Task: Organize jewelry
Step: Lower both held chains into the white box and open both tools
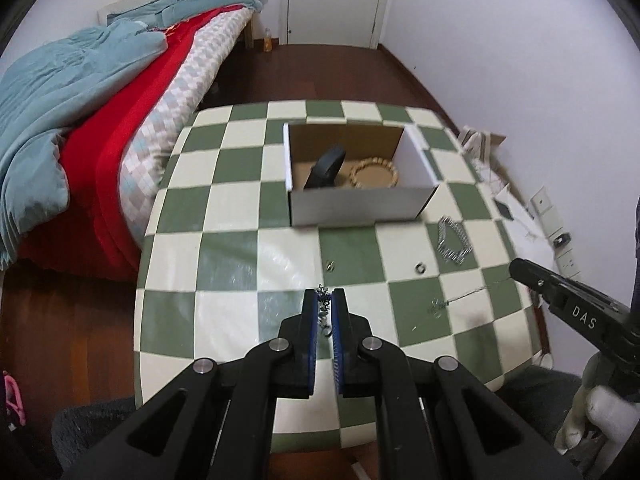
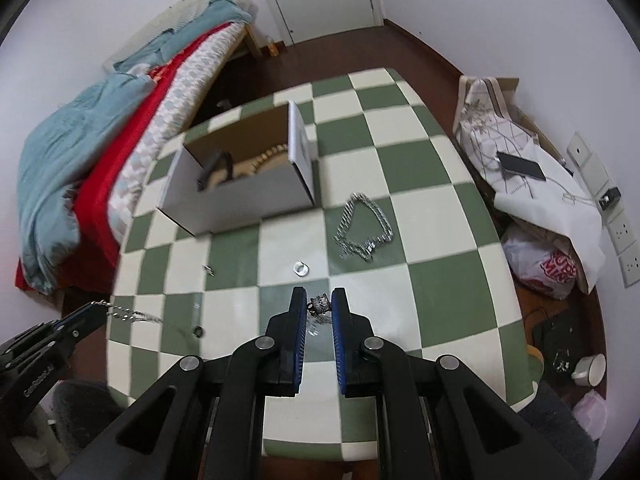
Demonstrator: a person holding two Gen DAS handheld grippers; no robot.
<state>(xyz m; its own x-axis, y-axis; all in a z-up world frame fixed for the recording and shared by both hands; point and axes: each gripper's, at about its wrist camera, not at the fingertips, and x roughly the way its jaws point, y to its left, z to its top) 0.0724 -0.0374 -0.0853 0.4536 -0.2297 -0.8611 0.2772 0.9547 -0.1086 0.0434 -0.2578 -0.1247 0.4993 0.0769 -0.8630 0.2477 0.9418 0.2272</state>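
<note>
Your left hand-held gripper is clenched on one end of a thin chain, links bunched between the blue pads. Your right hand-held gripper grips a beaded clump at the chain's other end. In the left view the chain runs as a fine line across the worktop toward your right tool. A small dark ring lies on the worktop between the two tools.

Further out, a flat silver ring sits on a cream square, with a tiny stud well to its left. Beyond the ring, a wide link bracelet lies looped on a green square, near the box's right corner.

Farthest, the open cardboard box holds a black watch leaning against the inside and a beaded bracelet flat just beside it.

Off the worktop, a bed stands left.
</note>
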